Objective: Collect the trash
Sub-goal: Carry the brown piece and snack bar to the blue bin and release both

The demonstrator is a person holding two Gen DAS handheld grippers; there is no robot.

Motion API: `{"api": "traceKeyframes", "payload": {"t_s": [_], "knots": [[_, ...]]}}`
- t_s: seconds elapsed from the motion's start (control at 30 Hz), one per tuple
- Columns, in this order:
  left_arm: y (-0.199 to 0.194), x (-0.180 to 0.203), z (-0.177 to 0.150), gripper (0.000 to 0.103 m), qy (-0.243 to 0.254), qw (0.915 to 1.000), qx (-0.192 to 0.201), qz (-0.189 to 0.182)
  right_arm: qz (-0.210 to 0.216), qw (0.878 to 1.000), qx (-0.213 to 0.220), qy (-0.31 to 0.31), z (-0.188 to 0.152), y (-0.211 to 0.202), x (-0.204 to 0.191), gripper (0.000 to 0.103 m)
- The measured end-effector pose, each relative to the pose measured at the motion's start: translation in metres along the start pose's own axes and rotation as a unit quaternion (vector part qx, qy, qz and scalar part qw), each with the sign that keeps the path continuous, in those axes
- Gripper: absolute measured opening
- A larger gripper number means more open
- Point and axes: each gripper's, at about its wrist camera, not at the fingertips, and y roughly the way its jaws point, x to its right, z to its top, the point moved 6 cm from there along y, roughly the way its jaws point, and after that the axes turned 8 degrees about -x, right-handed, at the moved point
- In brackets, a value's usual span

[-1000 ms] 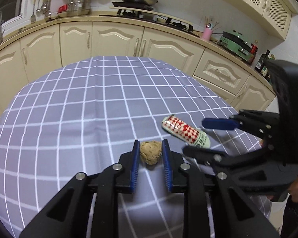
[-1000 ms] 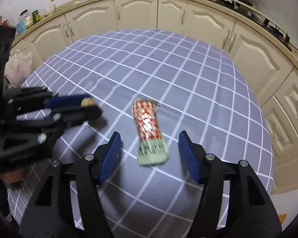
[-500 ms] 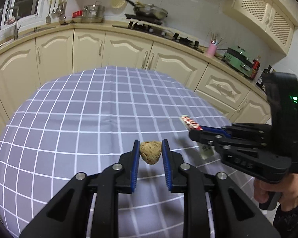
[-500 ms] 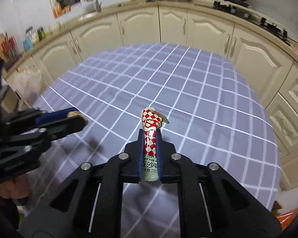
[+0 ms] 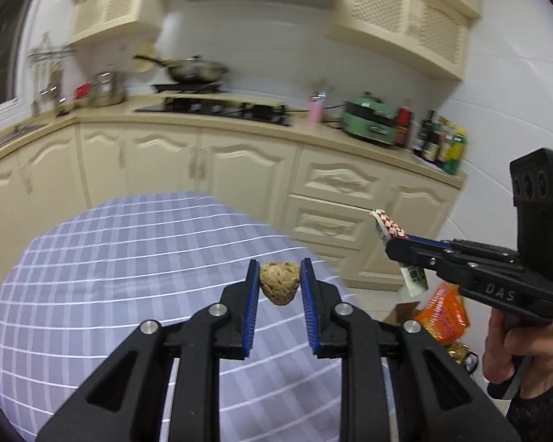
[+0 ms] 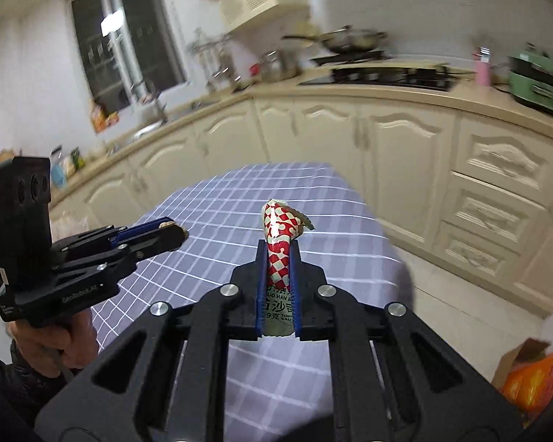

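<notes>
Cream kitchen cabinets behind, blurred; a round table under a grey-lilac checked cloth filling the lower left of the left wrist view. At lower centre there, left gripper clamped on a crumbly tan lump, held clear above the cloth between the blue pads. In the right wrist view, at centre, right gripper closed flat on a red-and-white checked sachet, the top of the packet sticking up past the fingertips, the printed end hanging behind. Right hand at the right edge, around the handle. Orange bag and cardboard box low on the floor beyond the table edge.
</notes>
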Motion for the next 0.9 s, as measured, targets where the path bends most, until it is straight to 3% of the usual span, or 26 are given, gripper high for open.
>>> {"api": "traceKeyframes", "payload": {"t_s": [0.27,0.5,0.7,0.9], "knots": [[0.037,0.111,-0.017,0.021,0.063,0.995,-0.037,-0.068,-0.062,0.991,0.013,0.116,-0.063,-0.059,0.102,0.011],[0.1,0.193,-0.054,0.021,0.103,0.9815,-0.107,-0.121,-0.11,0.971,0.0,0.213,-0.125,-0.082,0.18,0.011],[0.17,0.228,-0.106,0.021,0.117,0.9647,-0.191,-0.138,-0.129,0.946,-0.046,0.294,-0.186,-0.067,0.235,0.011],[0.231,0.244,-0.15,0.021,0.125,0.9482,-0.261,-0.131,-0.133,0.923,-0.079,0.352,-0.232,-0.046,0.27,0.011]]}}
